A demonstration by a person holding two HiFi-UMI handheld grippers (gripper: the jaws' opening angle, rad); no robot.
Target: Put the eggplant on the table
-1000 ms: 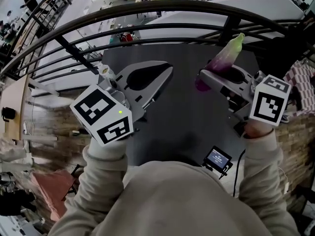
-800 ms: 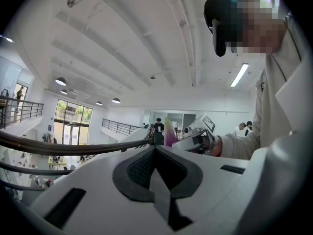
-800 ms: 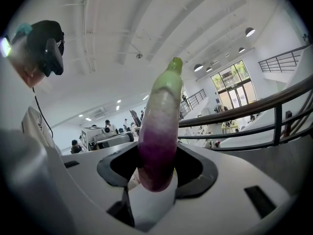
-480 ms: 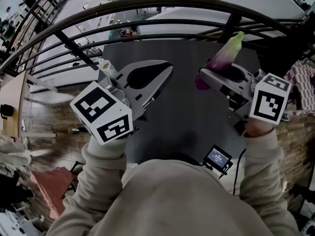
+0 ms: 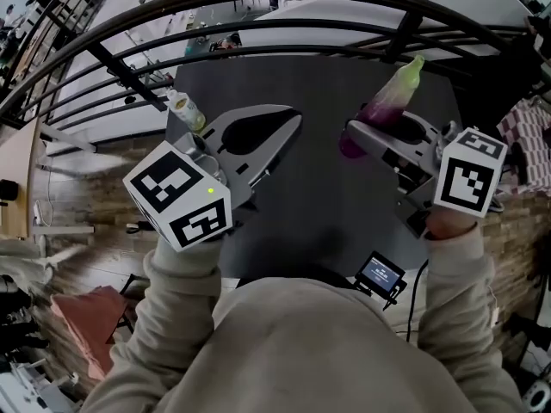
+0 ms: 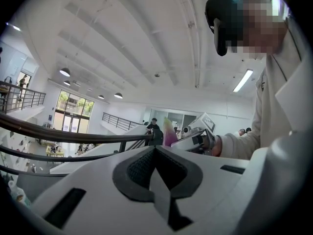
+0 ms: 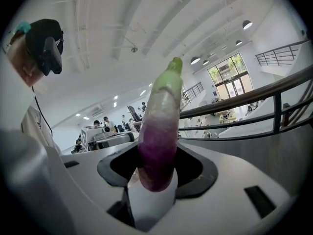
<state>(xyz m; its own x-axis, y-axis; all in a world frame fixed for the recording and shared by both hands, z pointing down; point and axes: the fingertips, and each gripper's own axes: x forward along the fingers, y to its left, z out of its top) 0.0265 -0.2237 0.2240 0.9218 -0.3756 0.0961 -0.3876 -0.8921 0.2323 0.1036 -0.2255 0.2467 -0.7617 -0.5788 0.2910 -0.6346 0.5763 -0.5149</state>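
A purple eggplant (image 5: 392,97) with a pale green tip stands tilted up and away in my right gripper (image 5: 349,140), whose jaws are shut on its lower purple end. In the right gripper view the eggplant (image 7: 157,136) rises from between the pads of the right gripper (image 7: 151,180). Both hang above the dark table (image 5: 318,196). My left gripper (image 5: 291,124) is level with it on the left, jaws shut with nothing between them. In the left gripper view, the left gripper (image 6: 155,153) has its pads together, and the eggplant (image 6: 169,132) shows far off to the right.
A small bottle (image 5: 185,110) stands at the table's left edge beside the left gripper. A dark metal railing (image 5: 258,24) curves past the table's far side. A small screen device (image 5: 380,278) hangs at the person's chest.
Both grippers have sunk a little toward the table, the eggplant still gripped. The bottle at the table's left edge has come into view.
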